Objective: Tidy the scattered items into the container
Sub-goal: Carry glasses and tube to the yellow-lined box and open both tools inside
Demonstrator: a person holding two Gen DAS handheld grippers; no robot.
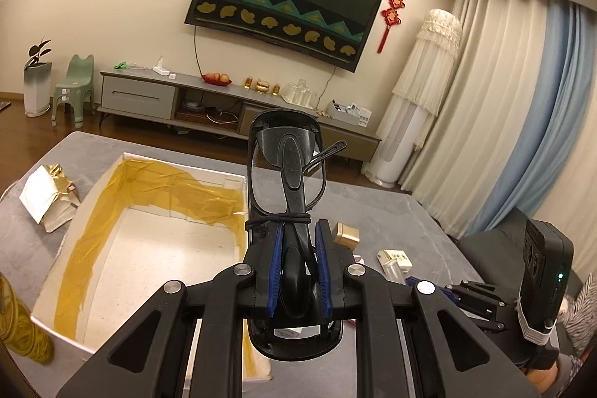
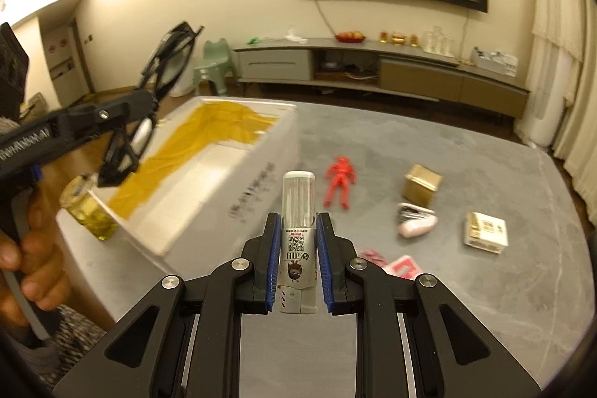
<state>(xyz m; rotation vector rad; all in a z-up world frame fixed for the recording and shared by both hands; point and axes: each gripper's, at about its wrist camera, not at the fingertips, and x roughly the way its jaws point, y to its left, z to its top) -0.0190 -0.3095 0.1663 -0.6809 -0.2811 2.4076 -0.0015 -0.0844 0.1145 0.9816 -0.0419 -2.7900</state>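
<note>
Left gripper (image 1: 300, 271) clamping folded black glasses (image 1: 287, 181), blue-padded jaws shut on the frame, lenses clear, a thin black band wrapped round the folded arms. Hanging lifted above the right wall of the white box (image 1: 123, 286), its inside lined with yellow tape, sitting toward the worktop's (image 1: 391, 211) left edge. Right gripper (image 2: 298, 263) pinching a small silver tube (image 2: 298, 234) with a clear cap and a printed label, jaws closed on its sides, held above the grey worktop just right of the box. Lying scattered toward the worktop's right side: red figure (image 2: 340, 179), gold box (image 2: 422, 184), pink item (image 2: 416, 221), white carton (image 2: 486, 232).
</note>
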